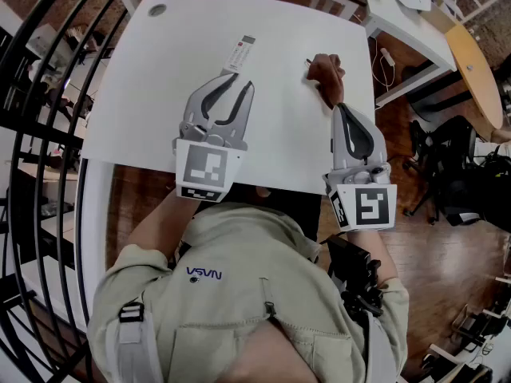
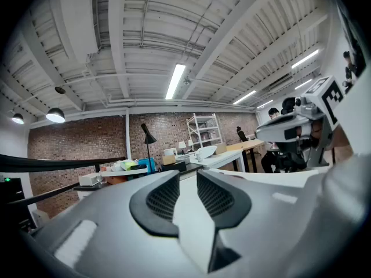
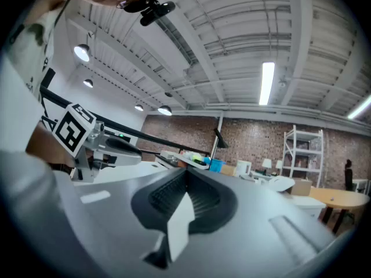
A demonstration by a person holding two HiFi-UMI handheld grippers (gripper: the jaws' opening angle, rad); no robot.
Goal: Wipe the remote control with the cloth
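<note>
Remote control (image 1: pixel 240 54): one, on white worktop (image 1: pixel 144 94), just ahead of my left tool (image 1: pixel 236 81), long axis pointing away along its jaws, which stand slightly apart, empty. Cloth (image 1: pixel 326 73): one, bunched, just ahead of my right tool (image 1: pixel 338 108), clenched on nothing.

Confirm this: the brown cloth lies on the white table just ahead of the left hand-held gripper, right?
No. In the head view the brown cloth lies on the white table just ahead of the right hand-held gripper instead.
</note>
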